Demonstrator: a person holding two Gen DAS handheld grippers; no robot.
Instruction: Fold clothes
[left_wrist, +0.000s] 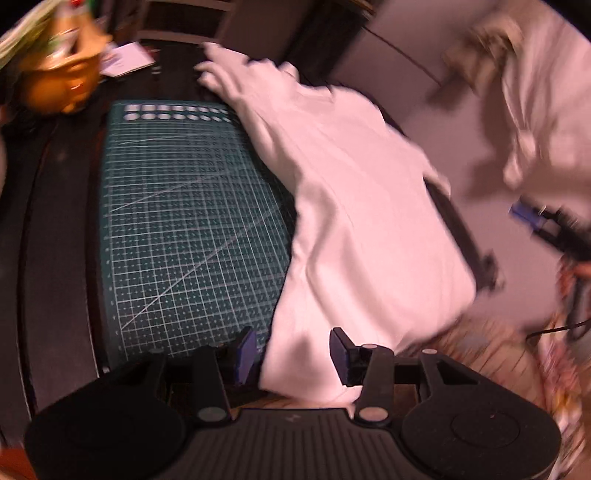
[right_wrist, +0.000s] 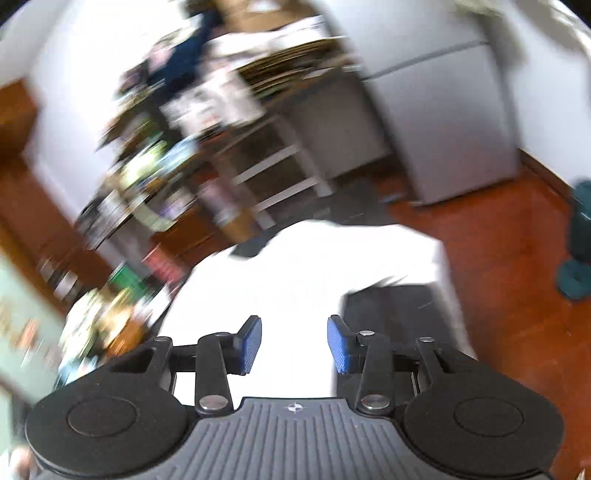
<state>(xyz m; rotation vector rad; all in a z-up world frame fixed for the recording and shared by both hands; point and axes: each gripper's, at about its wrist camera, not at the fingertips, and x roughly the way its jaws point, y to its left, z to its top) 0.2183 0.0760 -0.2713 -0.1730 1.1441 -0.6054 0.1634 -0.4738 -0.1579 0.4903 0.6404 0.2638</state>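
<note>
My left gripper (left_wrist: 293, 352) has its 2 blue pads spread apart, and the near hem of the white garment (left_wrist: 347, 206) lies between them; I cannot tell whether either pad touches the cloth, but they are not clenched on it. My right gripper (right_wrist: 294, 343) is likewise released, its 2 pads wide, with the same white garment (right_wrist: 306, 277) showing bright between and beyond them.

In the left wrist view the garment's long axis runs away from my fingers, slanting up and to the left, with a sleeve end at the far tip. It lies partly on the green cutting mat (left_wrist: 184, 221), covering the mat's right edge, and its right side hangs past the dark table (left_wrist: 48, 240). An orange pot-like object (left_wrist: 62, 85), blurred, sits at the table's far left.

Only the left view shows the mat and my other gripper (left_wrist: 546, 229), out to the right. Only the right view, heavily blurred, shows the red-brown floor (right_wrist: 517, 295), cluttered shelves (right_wrist: 192, 140) and a white fridge (right_wrist: 443, 122).
</note>
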